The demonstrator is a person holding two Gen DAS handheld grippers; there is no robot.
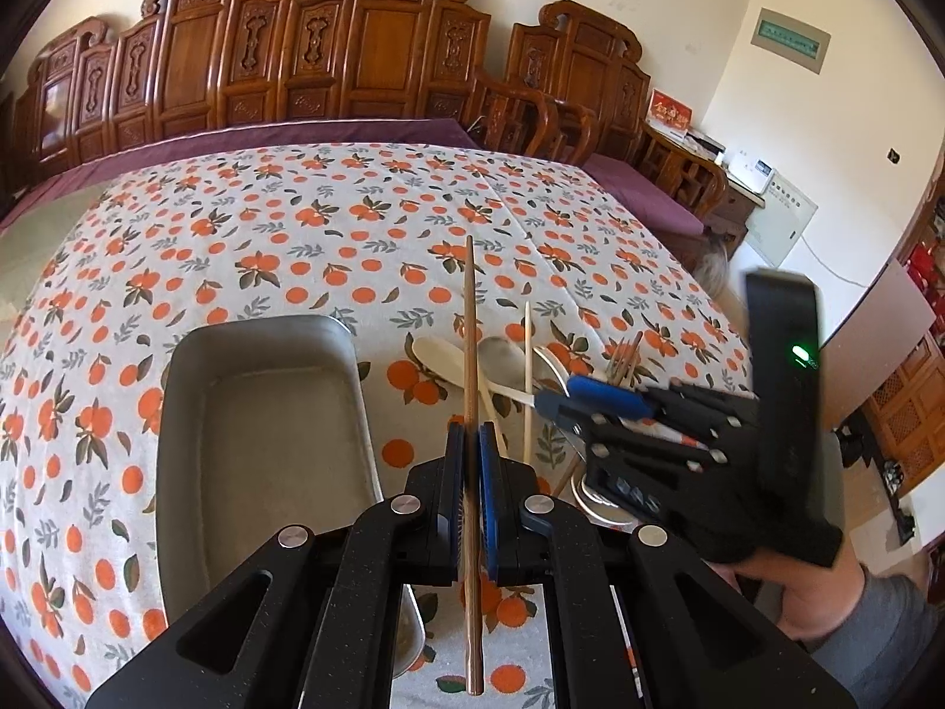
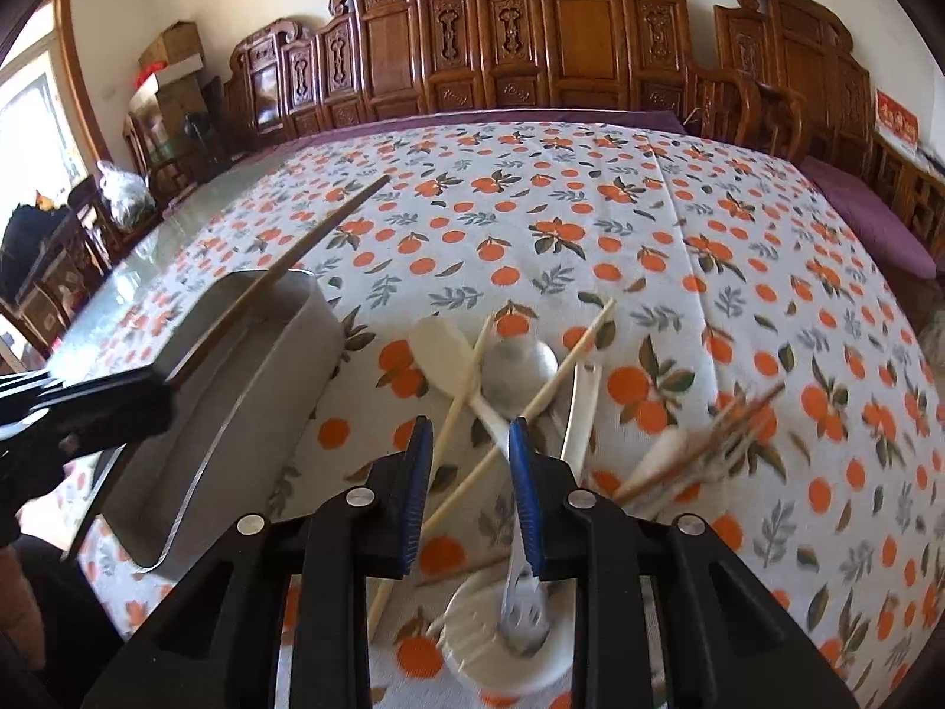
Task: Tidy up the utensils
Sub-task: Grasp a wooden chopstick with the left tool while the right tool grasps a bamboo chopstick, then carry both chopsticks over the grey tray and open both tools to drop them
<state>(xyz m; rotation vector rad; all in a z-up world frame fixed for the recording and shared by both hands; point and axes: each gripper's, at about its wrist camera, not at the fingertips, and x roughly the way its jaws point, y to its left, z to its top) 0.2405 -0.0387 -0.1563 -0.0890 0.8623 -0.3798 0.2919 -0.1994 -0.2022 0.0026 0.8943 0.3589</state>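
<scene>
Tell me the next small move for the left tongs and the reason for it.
Probably swing the left tongs a little leftward over the metal tray and lower the brown chopstick into it. The chopstick is already clamped between the blue pads, and the tray sits just to the left with its floor bare. The right tongs hang open over the remaining utensil pile.

Brown chopstick [image 1: 470,354]: I see it long, dark, pinched upright beside the tray, above the cloth.
Tray [image 1: 177,390]: my landmark; grey metal, rectangular, rounded corners.
White spoon [image 2: 440,342]: right of the tray, bowl toward it.
Metal spoon [image 2: 520,363]: just right of that bowl, crossing it.
Pale chopsticks [image 2: 567,363]: slanted over both spoons.
Forks [image 2: 738,419]: blurred, farthest right of the tray.
</scene>
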